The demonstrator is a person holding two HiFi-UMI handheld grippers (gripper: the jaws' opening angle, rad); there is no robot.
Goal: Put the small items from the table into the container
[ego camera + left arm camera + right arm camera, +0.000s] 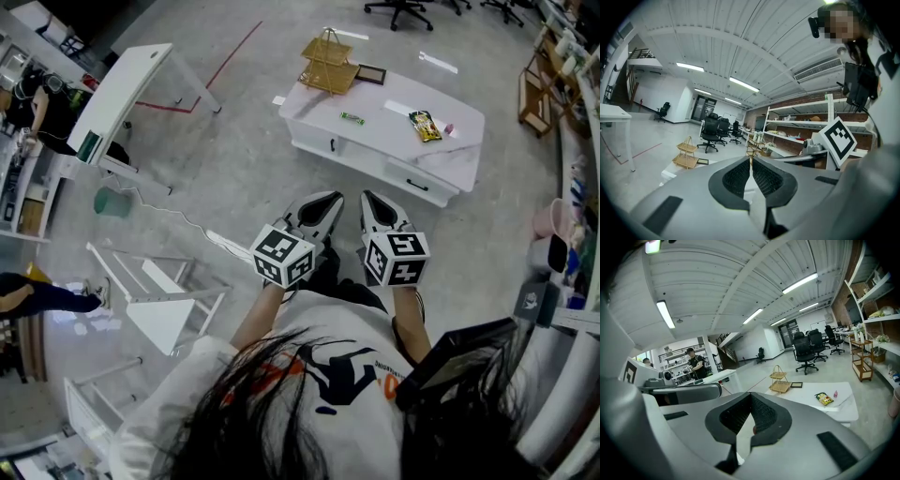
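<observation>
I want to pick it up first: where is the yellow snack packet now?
The yellow snack packet lies on the right part of the white table in the head view, just left of a small pink item.

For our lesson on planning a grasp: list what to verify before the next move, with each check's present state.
1. Left gripper empty: ok, jaws together on nothing.
2. Right gripper empty: ok, jaws together on nothing.
3. Jaws open for a grasp: not ok.
4. Green packet, yellow snack bag and small pink item lie apart on the white table: ok.
5. Two-tier basket upright: ok.
6. Table within reach: not ok, it stands well ahead.
</observation>
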